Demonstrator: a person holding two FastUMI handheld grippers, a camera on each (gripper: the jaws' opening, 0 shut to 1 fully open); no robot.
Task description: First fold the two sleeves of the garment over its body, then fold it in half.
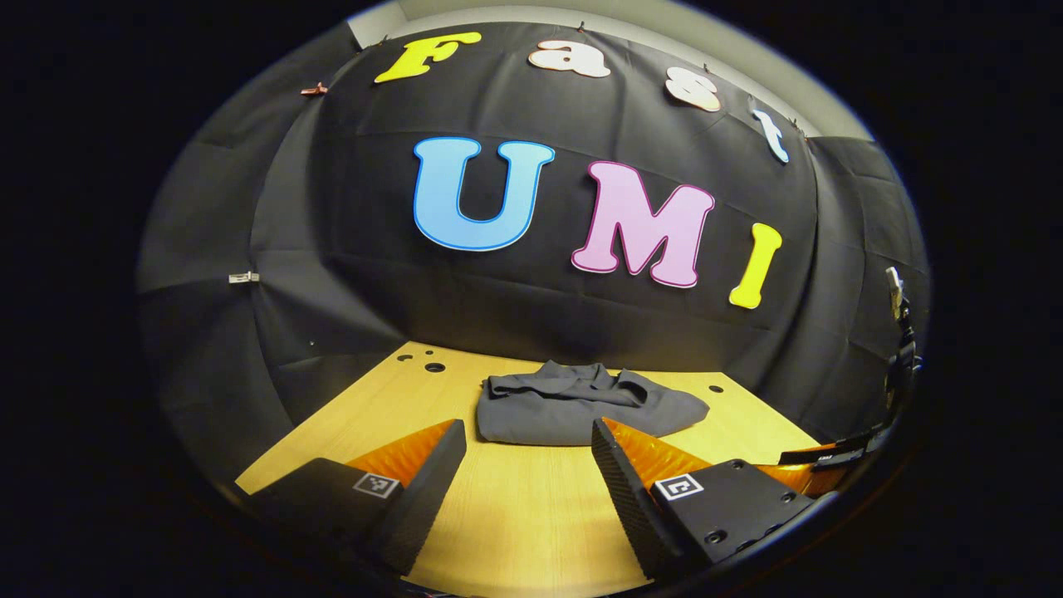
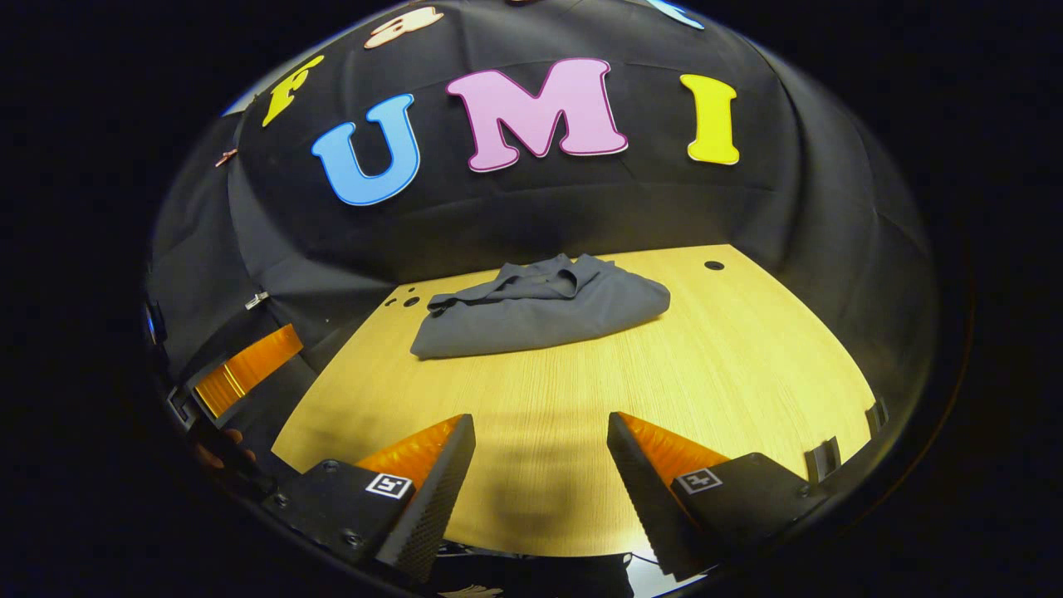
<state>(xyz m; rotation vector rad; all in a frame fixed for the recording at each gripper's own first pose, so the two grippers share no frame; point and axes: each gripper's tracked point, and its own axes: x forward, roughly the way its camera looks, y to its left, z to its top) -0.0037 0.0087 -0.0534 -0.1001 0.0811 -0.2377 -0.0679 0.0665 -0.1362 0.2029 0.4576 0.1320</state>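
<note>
Currently the folded grey garment [image 1: 581, 407] lies mid-frame on the wooden table [image 1: 531, 515], long axis left-right, just beyond the left gripper [image 1: 529, 465], which looks nearer than the right gripper [image 2: 540, 473]; both grippers' fingers are apart, holding nothing.
</note>
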